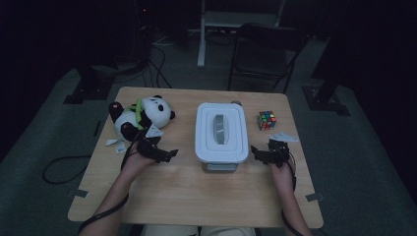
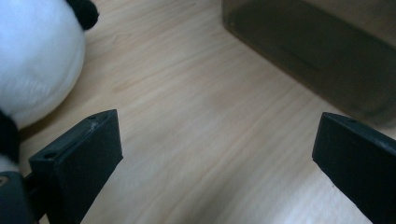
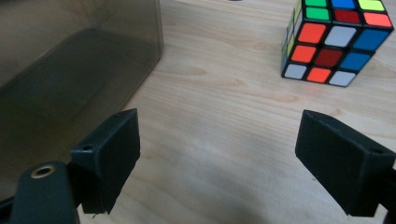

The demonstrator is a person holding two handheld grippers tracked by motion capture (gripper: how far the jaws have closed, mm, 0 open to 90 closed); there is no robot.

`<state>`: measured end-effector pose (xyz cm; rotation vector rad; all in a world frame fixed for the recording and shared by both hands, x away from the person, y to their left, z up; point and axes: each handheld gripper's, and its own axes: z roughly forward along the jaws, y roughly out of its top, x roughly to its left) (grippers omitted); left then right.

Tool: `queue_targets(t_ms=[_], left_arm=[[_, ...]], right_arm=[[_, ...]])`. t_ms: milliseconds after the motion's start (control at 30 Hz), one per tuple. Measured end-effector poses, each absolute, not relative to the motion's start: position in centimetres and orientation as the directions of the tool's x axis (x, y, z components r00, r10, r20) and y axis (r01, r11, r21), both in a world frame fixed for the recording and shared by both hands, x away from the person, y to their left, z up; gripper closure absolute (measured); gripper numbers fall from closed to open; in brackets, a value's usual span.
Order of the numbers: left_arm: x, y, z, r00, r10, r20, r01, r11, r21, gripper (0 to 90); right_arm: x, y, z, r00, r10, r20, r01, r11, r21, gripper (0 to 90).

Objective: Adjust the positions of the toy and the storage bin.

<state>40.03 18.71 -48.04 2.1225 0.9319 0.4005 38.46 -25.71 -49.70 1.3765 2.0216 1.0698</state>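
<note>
Nearest me, my left gripper (image 1: 164, 155) and right gripper (image 1: 259, 154) sit low over the table (image 1: 196, 196), one at each near corner of the box (image 1: 221, 132). The box stands mid-table between them, white lid on, its smoky wall (image 2: 317, 56) close ahead of the left jaws and close beside the right jaws (image 3: 70, 70). Both pairs of jaws are spread wide with bare wood between them; neither holds or touches anything. A panda (image 1: 140, 118) lies just beyond the left gripper, its white fur (image 2: 32, 60) beside the left jaw, apart from it. A cube (image 1: 266, 119) rests past the right gripper, to the right of the box and clear of it (image 3: 338, 39). Small white scraps (image 1: 115, 143) lie near the panda, and another one (image 1: 283, 136) lies near the cube. Beyond the table stands a dark chair (image 1: 265, 49).
</note>
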Motion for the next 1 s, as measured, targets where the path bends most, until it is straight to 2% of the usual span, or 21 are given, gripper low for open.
queue_targets(t_ms=[400, 1000], left_arm=[[43.1, 16.0, -48.6, 0.707, 0.706, -0.043, 0.491, -0.447, 0.747, 2.3], [46.0, 13.2, -47.9, 0.713, 0.699, -0.055, 0.478, -0.427, 0.768, 2.3]], right_arm=[[40.8, -24.8, -49.8, -0.409, 0.906, 0.107, 0.562, 0.157, 0.812, 14.2], [43.0, -23.0, -50.4, -0.438, 0.894, 0.095, 0.57, 0.194, 0.798, 14.2]])
